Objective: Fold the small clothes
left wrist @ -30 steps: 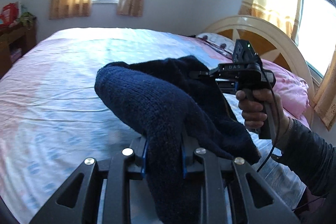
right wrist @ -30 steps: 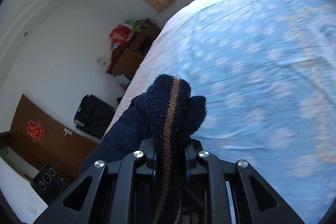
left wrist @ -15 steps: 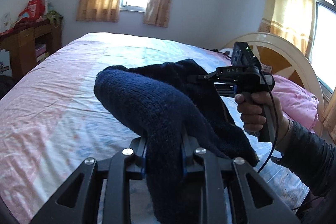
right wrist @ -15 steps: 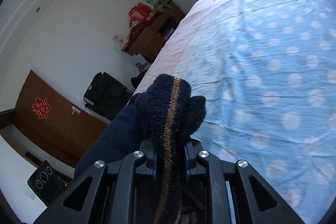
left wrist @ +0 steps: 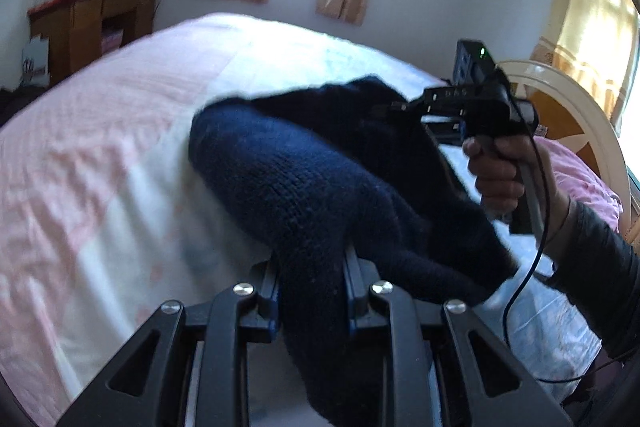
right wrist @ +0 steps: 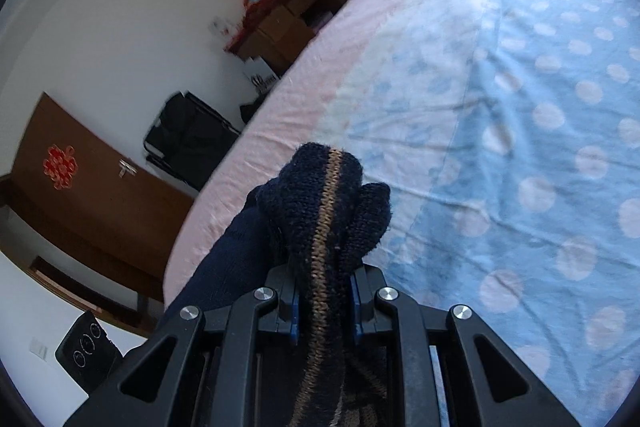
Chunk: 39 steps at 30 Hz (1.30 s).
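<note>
A dark navy knitted garment (left wrist: pixel 296 183) hangs in the air above the bed, held by both grippers. My left gripper (left wrist: pixel 312 287) is shut on a thick bunched fold of it. In the left wrist view the right gripper (left wrist: pixel 400 107) sits at the garment's far side, held by a hand. In the right wrist view my right gripper (right wrist: pixel 324 287) is shut on a navy fold (right wrist: pixel 324 195) with a tan stripe running along it. The fingertips of both grippers are hidden by the knit.
The bed (right wrist: pixel 520 107) has a pink and blue dotted sheet. A wooden cabinet (left wrist: pixel 92 27) stands at the far left, a cream headboard (left wrist: pixel 576 107) and pink pillow (left wrist: pixel 580 179) at the right. A black bag (right wrist: pixel 188 135) and brown door (right wrist: pixel 88 195) lie beyond the bed.
Both grippers have swung with the garment held: the views have panned so the cabinet and the door side of the room show more. Both grips are unchanged.
</note>
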Motion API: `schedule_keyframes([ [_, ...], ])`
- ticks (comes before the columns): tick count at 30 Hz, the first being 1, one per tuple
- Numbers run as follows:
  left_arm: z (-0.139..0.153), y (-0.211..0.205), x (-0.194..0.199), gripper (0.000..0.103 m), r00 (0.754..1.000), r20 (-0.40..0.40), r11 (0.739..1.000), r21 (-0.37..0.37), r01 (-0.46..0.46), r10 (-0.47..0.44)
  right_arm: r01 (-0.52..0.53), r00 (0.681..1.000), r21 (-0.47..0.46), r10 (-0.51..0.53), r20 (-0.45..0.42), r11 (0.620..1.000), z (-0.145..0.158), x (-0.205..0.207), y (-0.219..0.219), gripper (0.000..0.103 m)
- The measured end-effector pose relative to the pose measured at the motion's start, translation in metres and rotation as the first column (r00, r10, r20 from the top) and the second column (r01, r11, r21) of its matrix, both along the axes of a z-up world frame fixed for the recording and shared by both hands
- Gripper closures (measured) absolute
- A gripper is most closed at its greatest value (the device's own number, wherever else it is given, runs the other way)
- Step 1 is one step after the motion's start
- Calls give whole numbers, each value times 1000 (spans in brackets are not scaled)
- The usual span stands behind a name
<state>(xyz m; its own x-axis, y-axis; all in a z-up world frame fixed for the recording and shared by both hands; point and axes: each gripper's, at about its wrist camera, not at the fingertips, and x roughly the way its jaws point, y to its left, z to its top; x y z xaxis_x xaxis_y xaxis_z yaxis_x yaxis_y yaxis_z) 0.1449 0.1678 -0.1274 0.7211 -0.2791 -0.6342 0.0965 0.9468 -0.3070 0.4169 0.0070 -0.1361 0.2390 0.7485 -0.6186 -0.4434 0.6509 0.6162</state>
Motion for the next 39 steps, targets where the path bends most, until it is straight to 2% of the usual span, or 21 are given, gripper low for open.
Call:
schedule_keyframes([
  [3,-16,1,-8,77,999,-32,1000,7,-4,5,15,1000,2,-15,-23,1000,-10,7,-2,85],
  [6,-19,0,-11,72,999,-36,1000,16,-18,19,20,999,-25,-20,-39,1000,-19,12,-4,84],
  [10,-5,-2,-13,67,999,-2,998,55,-34,34,58,996,-58,-62,-57,997,-29,15,-13,82],
  [14,17,-3,-19,67,995,81,993,97,-63,55,69,998,-90,-70,-6,994,-22,7,-15,81],
  [16,25,0,-17,58,992,113,993,93,-75,64,80,996,-101,-77,35,992,-11,-3,-18,77],
  [17,28,1,-16,49,990,122,992,89,-85,73,89,995,-110,-82,63,990,-4,-10,-21,77],
  [18,29,2,-12,45,988,129,992,85,-93,81,91,993,-108,-82,87,990,3,-17,-23,76],
  [21,26,0,6,43,988,120,990,97,-106,95,31,993,-41,-26,113,999,23,-49,-27,68],
  [25,14,-3,29,43,992,81,989,100,-110,102,-134,985,2,133,115,991,31,-100,-11,67],
  [28,8,-7,34,42,991,61,984,127,-126,119,-203,973,-61,209,100,977,19,-124,3,67],
  [31,5,-10,29,34,991,53,977,165,-132,125,-142,983,-188,161,88,972,2,-125,-1,67],
  [35,4,-9,26,23,990,40,977,164,-139,134,-109,988,-205,128,82,973,-9,-121,-22,67],
  [39,-2,-10,31,20,992,25,976,177,-130,128,-115,984,-223,142,111,968,-19,-126,-37,69],
])
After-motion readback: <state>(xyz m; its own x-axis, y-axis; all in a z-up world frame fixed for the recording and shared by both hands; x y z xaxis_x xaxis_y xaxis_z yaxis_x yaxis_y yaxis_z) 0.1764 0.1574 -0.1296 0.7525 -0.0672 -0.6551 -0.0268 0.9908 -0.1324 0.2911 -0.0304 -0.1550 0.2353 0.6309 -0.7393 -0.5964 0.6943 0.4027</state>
